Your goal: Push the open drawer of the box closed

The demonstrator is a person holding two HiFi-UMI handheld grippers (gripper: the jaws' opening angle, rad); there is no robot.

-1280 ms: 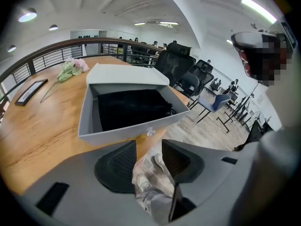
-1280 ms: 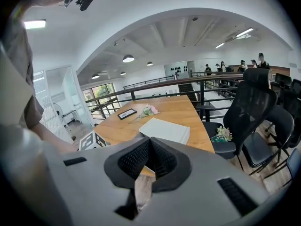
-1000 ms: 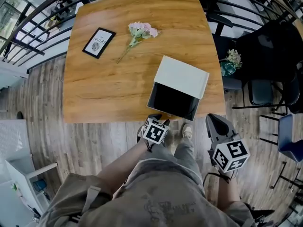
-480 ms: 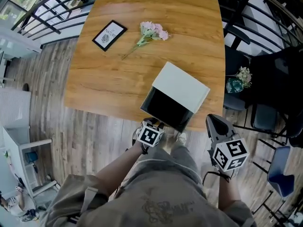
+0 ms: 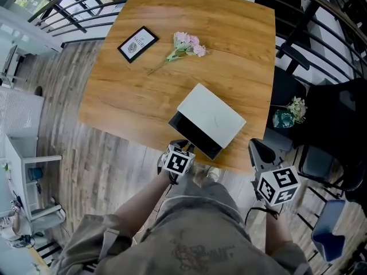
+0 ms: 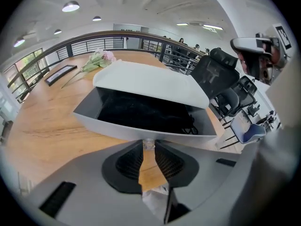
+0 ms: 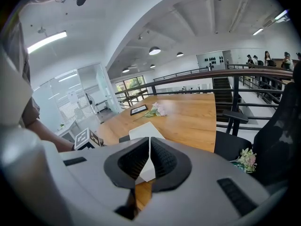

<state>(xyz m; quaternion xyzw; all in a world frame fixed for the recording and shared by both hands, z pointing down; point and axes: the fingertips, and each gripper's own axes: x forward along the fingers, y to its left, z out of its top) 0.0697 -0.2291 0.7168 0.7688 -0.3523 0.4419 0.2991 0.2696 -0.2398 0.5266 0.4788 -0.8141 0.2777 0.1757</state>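
Left claw point(image 6: 149, 148) closing around the small clear knob point(image 6: 148, 143) on the drawer point(image 6: 141, 127) front. Right claw point(image 7: 149, 140) shut and empty, held beyond the table's near-right corner. Drawer part-open (dark, matte inside) in a smooth white box point(image 5: 213, 118) at the near edge of the wood-grain table point(image 5: 114, 96). Pink flowers point(image 5: 188, 42) and a black-framed card point(image 5: 137, 43) lie toward the far-left corner.

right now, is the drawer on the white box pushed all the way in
No: in the left gripper view the drawer juts out from under the white box, its dark inside open to view.
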